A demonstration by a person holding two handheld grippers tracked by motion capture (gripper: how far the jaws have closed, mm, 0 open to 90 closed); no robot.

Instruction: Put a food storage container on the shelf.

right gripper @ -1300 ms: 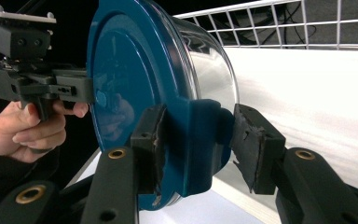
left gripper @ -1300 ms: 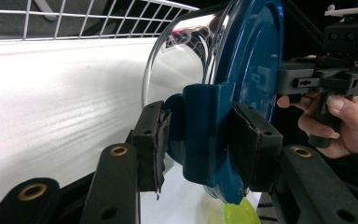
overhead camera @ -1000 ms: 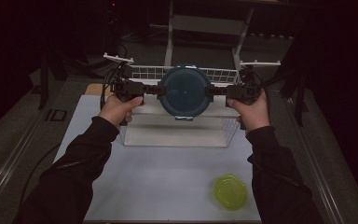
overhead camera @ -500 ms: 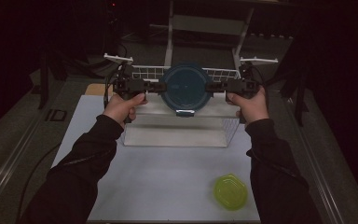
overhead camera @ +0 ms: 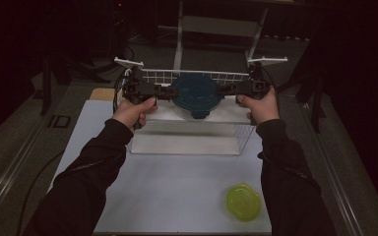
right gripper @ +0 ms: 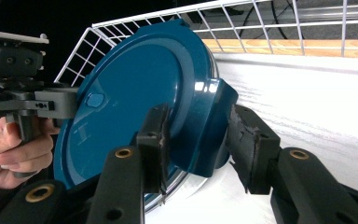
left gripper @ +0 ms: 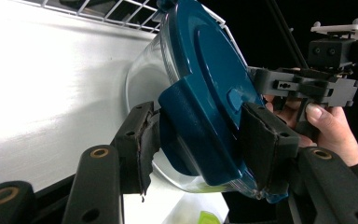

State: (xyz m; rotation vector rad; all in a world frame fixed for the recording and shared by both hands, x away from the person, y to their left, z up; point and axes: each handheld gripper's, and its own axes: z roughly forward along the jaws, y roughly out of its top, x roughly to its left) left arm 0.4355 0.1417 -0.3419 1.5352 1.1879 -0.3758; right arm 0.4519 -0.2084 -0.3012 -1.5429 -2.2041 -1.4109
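Here, a person is holding a round glass container [overhead camera: 195,101] with a dark blue lid [overhead camera: 196,93] between two hand-held grippers above a white shelf [overhead camera: 192,114], just in front of a white wire rack [overhead camera: 197,76]. The left gripper [overhead camera: 165,91] is reaching in from one side and the right gripper [overhead camera: 225,89] from the other, each straddling a clip flap on the lid's rim. In the left gripper view, the left gripper [left gripper: 200,140] is bracketing a flap [left gripper: 191,128]; its jaws have just been opening, and a gap is showing beside one pad while the other is lying against the lid. In the right gripper view, the right gripper [right gripper: 198,140] is enclosing the opposite flap [right gripper: 207,133]; its jaws have just been closing, with both pads sitting at the flap's faces, though whether they are pressing cannot be told. The container is sitting tilted, its lid facing up and toward the person. Behind it the wire rack is fencing off the far edge. In front, the white tabletop [overhead camera: 177,191] is lying open, with a green lid [overhead camera: 243,202] resting well apart near the near right corner.
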